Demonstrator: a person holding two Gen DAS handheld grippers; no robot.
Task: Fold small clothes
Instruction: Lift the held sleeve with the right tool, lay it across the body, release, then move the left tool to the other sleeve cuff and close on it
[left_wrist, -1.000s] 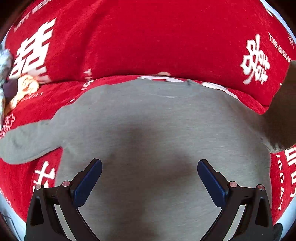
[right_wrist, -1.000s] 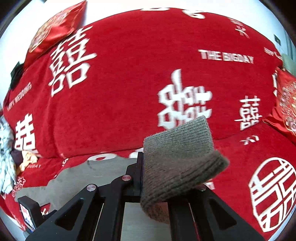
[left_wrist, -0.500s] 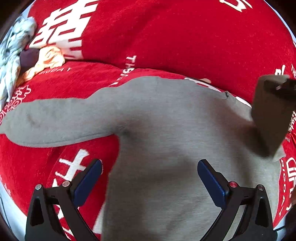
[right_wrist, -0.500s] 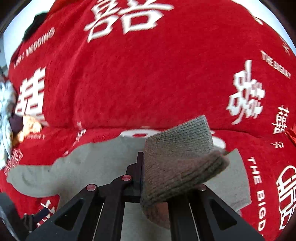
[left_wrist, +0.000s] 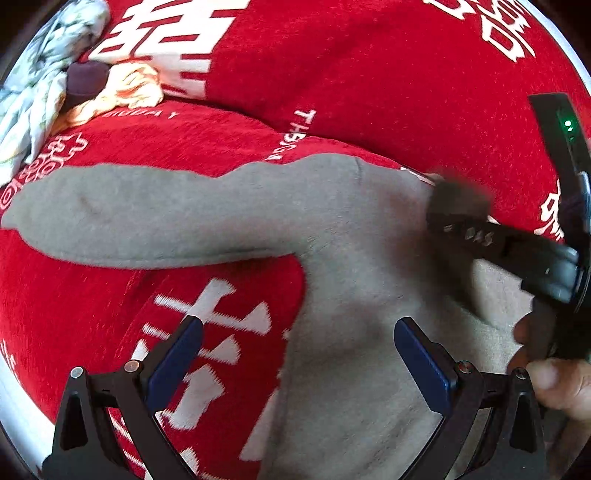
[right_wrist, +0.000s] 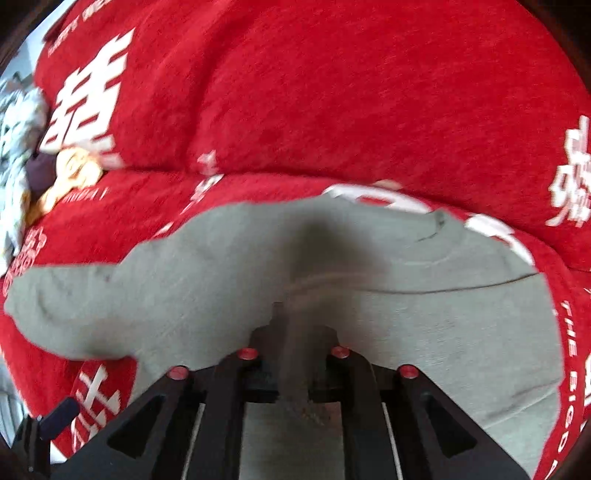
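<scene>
A small grey sweater (left_wrist: 351, 266) lies flat on a red sofa seat, its left sleeve (left_wrist: 122, 218) stretched out to the left. It also shows in the right wrist view (right_wrist: 229, 266). My left gripper (left_wrist: 295, 354) is open and empty, hovering over the sweater's left side edge. My right gripper (right_wrist: 295, 332) is shut on the sweater's right sleeve cuff (right_wrist: 299, 369), carried over the body toward the middle; the cuff is blurred. In the left wrist view the right gripper (left_wrist: 458, 206) sits above the sweater's upper middle, held by a hand (left_wrist: 554, 373).
The red sofa cover (left_wrist: 369, 74) with white lettering has a back cushion behind the sweater. A pile of other clothes (left_wrist: 51, 81) lies at the far left, also in the right wrist view (right_wrist: 22, 147). The seat's front edge (left_wrist: 14, 406) is at lower left.
My right gripper has swung down and left with the cuff, folding the right sleeve over the body. My left gripper has shifted left, so the left sleeve and more red seat now show.
</scene>
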